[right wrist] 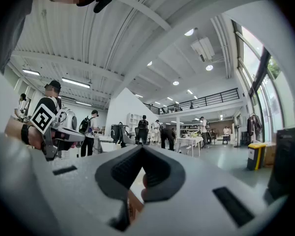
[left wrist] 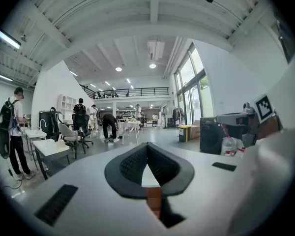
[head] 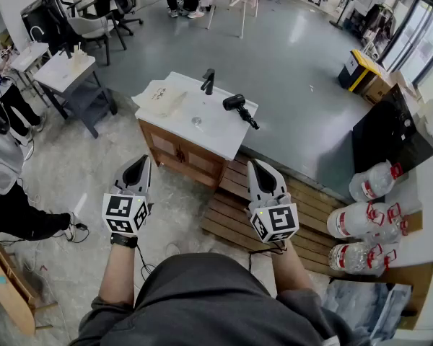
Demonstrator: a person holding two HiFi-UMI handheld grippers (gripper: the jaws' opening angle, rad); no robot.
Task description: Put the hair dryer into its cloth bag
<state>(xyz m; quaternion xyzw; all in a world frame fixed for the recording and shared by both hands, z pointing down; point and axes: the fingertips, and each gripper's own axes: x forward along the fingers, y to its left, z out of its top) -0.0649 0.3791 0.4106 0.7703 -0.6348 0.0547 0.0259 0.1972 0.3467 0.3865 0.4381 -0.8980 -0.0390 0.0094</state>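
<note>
A black hair dryer [head: 237,104] lies on the right part of the white sink top [head: 216,125] of a wooden vanity cabinet. Its cream cloth bag [head: 159,96] lies flat on the top's left end. Both grippers hover side by side in front of the cabinet, well short of the two objects. My left gripper [head: 140,167] is shut with nothing in it, and so is my right gripper [head: 259,169]. In the left gripper view the left gripper [left wrist: 147,147] has its jaws closed tip to tip. The right gripper [right wrist: 141,150] looks the same in the right gripper view. Both point level across the hall.
A black faucet [head: 208,81] stands at the back of the sink. A wooden pallet [head: 234,211] lies below the right gripper, with large water bottles [head: 361,222] and a black box [head: 390,132] to the right. A small table [head: 65,74], chairs and several people stand farther off.
</note>
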